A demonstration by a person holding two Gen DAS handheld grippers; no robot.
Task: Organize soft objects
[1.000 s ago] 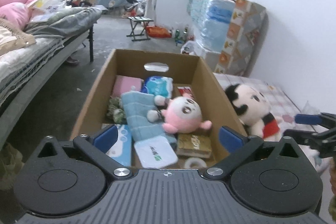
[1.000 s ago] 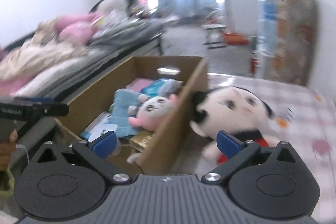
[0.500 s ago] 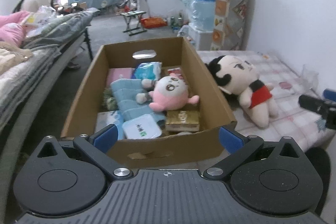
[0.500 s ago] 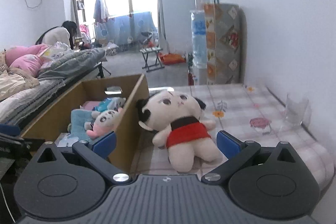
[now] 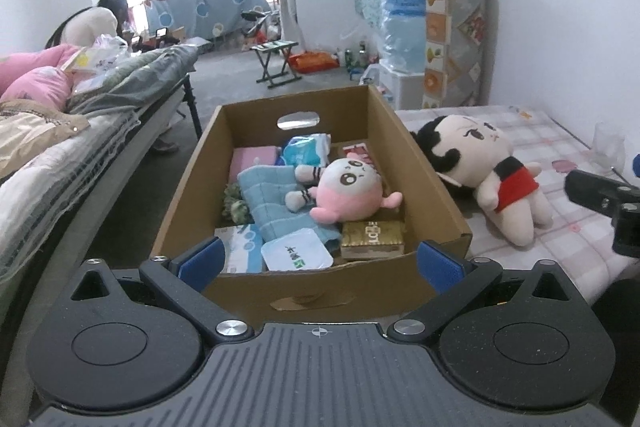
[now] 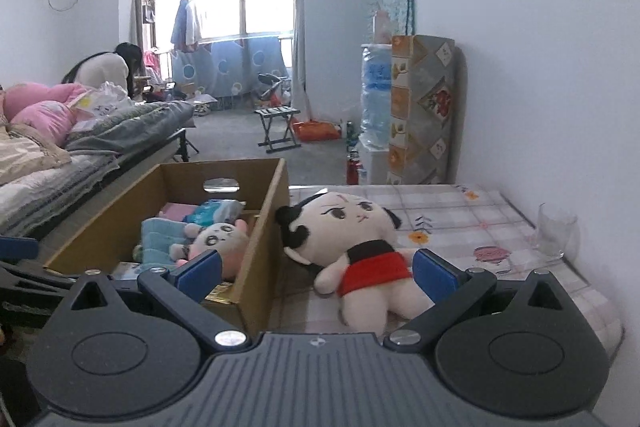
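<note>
The right tool point(image 6: 316, 277) is nearest the work: its jaws stand spread with nothing between them, aimed at the doll point(image 6: 352, 247) lying face up on the checked cover point(image 6: 460, 223), head touching the outer wall of the box point(image 6: 264, 227). The left tool point(image 5: 318, 261) is likewise spread and empty, hovering at the near end of the box, which already holds a pink plush point(image 5: 348, 195), a blue towel point(image 5: 272, 203) and some packets.

The step in hand looks to be picking up the doll to box it. Best to close on the red-clad torso, which is the thickest, firmest part; a limb would let the head swing. Come in low and level, lift clear of the box wall before crossing, and set it down on the towel. Further back, the glass point(image 6: 556, 231) near the wall is well apart from the doll.
</note>
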